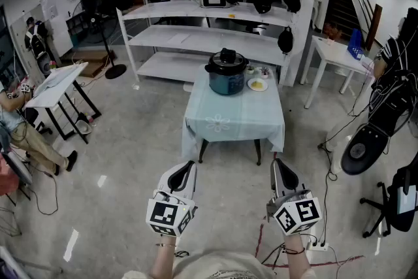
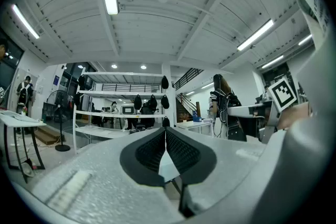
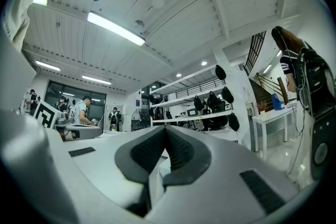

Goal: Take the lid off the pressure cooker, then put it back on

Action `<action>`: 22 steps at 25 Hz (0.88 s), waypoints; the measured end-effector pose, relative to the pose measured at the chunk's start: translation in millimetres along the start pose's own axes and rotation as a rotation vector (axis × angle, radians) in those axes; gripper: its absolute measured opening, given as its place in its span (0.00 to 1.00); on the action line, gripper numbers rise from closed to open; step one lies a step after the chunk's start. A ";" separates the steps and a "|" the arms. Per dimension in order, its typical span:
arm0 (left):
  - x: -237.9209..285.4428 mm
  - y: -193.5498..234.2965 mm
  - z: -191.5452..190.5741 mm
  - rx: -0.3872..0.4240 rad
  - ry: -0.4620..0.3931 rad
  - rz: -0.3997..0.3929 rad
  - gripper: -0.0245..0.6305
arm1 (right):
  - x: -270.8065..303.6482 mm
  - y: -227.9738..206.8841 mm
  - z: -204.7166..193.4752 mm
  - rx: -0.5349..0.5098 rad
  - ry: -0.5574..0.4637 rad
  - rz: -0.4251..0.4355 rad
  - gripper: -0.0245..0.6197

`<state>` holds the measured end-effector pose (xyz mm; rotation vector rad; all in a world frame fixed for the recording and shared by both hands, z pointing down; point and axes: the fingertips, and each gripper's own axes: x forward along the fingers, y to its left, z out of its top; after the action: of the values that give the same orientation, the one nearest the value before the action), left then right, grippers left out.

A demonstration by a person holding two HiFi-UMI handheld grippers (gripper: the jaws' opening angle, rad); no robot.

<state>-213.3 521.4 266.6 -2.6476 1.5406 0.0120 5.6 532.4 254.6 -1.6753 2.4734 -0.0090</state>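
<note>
A dark pressure cooker (image 1: 226,79) stands at the far end of a small table (image 1: 234,119) draped in a pale blue cloth, with its black lid (image 1: 226,61) on top. My left gripper (image 1: 189,167) and right gripper (image 1: 277,164) hang side by side well short of the table, over the floor. Both point toward the table and both are shut with nothing between the jaws. In the left gripper view the left gripper (image 2: 166,130) has its black pads pressed together, and the right gripper (image 3: 165,129) looks the same in the right gripper view.
A small plate (image 1: 257,84) with food sits beside the cooker. White shelving (image 1: 209,42) stands behind the table. A white side table (image 1: 336,55) is at the right, a folding table (image 1: 57,83) at the left. People sit or stand around the room's edges. Cables lie on the floor near my right foot.
</note>
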 end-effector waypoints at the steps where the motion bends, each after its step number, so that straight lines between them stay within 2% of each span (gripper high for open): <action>1: 0.4 -0.4 0.3 0.000 0.001 0.000 0.07 | -0.7 -1.5 -0.1 -0.001 0.000 -0.001 0.05; 7: 0.8 -7.8 -4.2 -0.013 0.007 -0.003 0.07 | -5.4 -7.1 -3.1 -0.012 0.009 0.002 0.05; 14: 7.4 -24.4 1.2 -0.007 0.006 -0.023 0.08 | -13.5 -11.8 4.1 -0.010 -0.028 0.072 0.05; 17: 7.9 -30.2 0.2 -0.003 0.016 -0.026 0.08 | -16.5 -15.9 -1.3 0.018 -0.007 0.087 0.20; 18: 7.9 -31.4 -0.7 -0.008 0.020 -0.021 0.13 | -17.8 -17.1 -3.1 0.027 -0.003 0.091 0.23; 19: 7.6 -32.7 -1.4 -0.018 0.021 -0.015 0.23 | -19.5 -18.5 -5.0 0.034 0.002 0.091 0.26; 20: 6.9 -34.2 -1.7 -0.028 0.018 -0.010 0.30 | -21.4 -20.2 -6.8 0.039 0.007 0.089 0.27; 22: 4.6 -37.6 -0.9 -0.040 0.006 -0.003 0.32 | -24.4 -23.9 -9.5 0.050 0.009 0.086 0.34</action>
<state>-178.3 535.8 269.7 -2.6833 1.5539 0.0344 35.3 545.1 269.1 -1.5509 2.5276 -0.0680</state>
